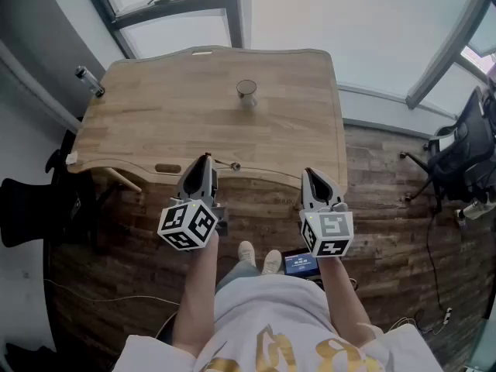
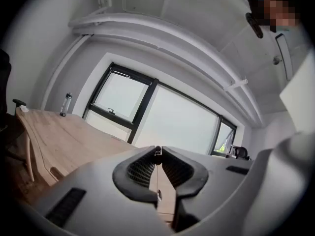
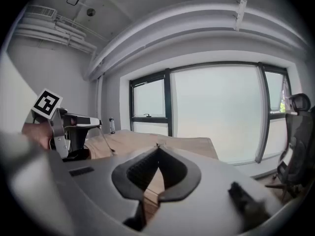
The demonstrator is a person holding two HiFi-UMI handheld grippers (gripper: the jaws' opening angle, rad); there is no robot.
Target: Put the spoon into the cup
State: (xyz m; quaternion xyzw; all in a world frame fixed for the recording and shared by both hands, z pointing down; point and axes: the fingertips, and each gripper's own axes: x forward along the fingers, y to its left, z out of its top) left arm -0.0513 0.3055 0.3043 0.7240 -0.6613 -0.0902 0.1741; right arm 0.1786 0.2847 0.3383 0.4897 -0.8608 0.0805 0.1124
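Note:
A clear glass cup (image 1: 246, 91) stands upright on the far middle of the wooden table (image 1: 155, 122). My left gripper (image 1: 206, 158) hovers at the table's near edge, shut on the thin handle of a small metal spoon (image 1: 225, 163), which juts out to the right with its bowl outermost. In the right gripper view the spoon (image 3: 106, 140) hangs slanting down from the left gripper (image 3: 100, 124). The left gripper view shows only a dark bit of handle pinched between the jaw tips. My right gripper (image 1: 308, 173) is held over the floor just before the table's right end, shut and empty.
A clear bottle (image 1: 90, 80) stands at the table's far left corner. A black office chair (image 1: 465, 157) is on the right and another dark chair (image 1: 35, 208) on the left. A phone (image 1: 301, 263) lies on the wooden floor by the person's feet. Windows run behind the table.

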